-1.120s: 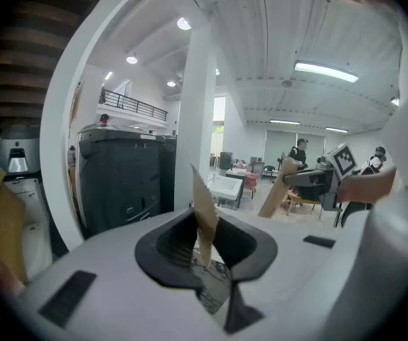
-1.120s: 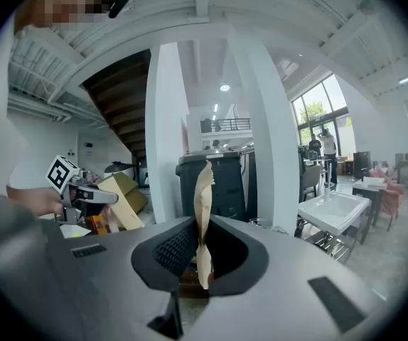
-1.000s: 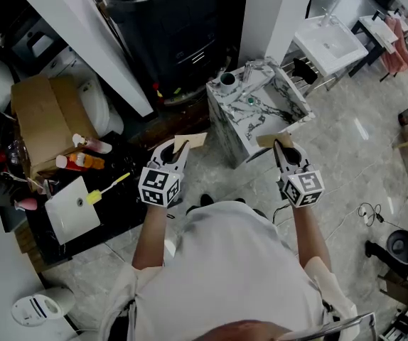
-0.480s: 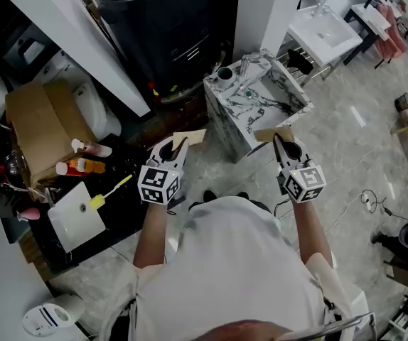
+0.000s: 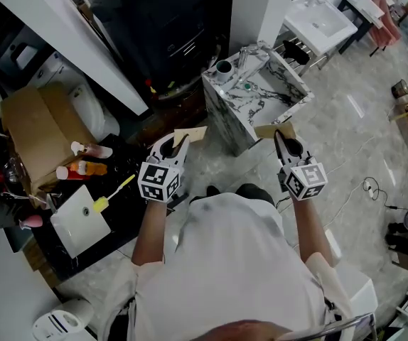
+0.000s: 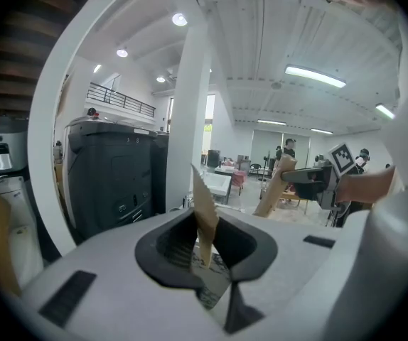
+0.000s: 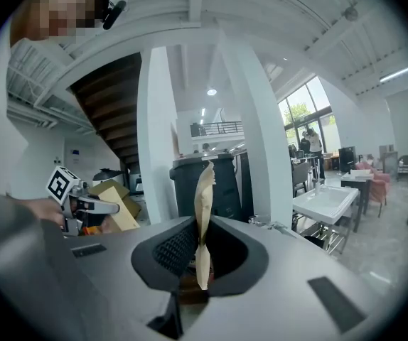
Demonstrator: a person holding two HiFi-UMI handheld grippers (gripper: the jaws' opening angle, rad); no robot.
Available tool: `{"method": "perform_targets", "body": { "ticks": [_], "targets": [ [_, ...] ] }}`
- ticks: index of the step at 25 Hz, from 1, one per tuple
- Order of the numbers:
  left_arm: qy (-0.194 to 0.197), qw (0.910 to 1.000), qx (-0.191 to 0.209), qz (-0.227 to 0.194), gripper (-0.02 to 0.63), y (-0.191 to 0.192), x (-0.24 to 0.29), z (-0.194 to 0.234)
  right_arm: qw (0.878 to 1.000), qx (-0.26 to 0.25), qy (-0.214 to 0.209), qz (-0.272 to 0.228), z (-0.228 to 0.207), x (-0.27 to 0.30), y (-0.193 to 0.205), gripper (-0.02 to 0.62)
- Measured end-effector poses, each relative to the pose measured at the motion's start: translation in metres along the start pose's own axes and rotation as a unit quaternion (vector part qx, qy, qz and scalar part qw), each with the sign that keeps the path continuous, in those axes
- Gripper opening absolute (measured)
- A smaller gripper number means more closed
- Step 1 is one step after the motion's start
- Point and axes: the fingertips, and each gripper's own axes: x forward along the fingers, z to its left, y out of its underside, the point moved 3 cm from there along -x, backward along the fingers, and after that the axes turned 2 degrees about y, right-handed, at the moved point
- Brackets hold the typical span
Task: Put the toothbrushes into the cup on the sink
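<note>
Before the sink (image 5: 298, 99), ready to deliver.
The left gripper (image 5: 178, 145) and right gripper (image 5: 280, 141) each clench a brown packet (image 5: 192, 136); better lower each upright into the cup (image 5: 223, 67).

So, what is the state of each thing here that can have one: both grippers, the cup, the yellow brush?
Left gripper: shut on the left paper piece.
Right gripper: shut on the right paper piece.
Cup: upright on the marble sink, contents unclear.
Yellow brush: lying flat, untouched.
</note>
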Motion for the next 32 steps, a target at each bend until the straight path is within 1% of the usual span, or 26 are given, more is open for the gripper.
{"method": "perform_targets", "body": {
  "ticks": [5, 9, 14, 24, 32],
  "targets": [
    [0.004, 1.0000, -0.003, 0.006, 0.063, 0.006, 0.003, 0.001, 1.000, 0.011, 0.002, 0.008, 0.002, 0.002, 0.007, 0.052],
    [0.001, 0.9999, -0.009, 0.013, 0.063, 0.007, 0.013, 0.003, 1.000, 0.006, -0.001, 0.014, -0.006, 0.014, 0.003, 0.052],
    [-0.015, 0.9995, -0.022, 0.017, 0.063, 0.008, 0.035, 0.009, 0.999, 0.008, -0.020, 0.025, -0.024, 0.035, 0.005, 0.052],
    [-0.055, 0.9969, -0.052, 0.023, 0.063, -0.002, 0.095, 0.013, 0.997, 0.010, -0.061, 0.042, -0.084, 0.088, 0.000, 0.052],
    [-0.089, 0.9933, -0.066, 0.031, 0.063, -0.008, 0.139, 0.012, 0.993, 0.014, -0.099, 0.060, -0.131, 0.129, 0.005, 0.052]
  ]
}}
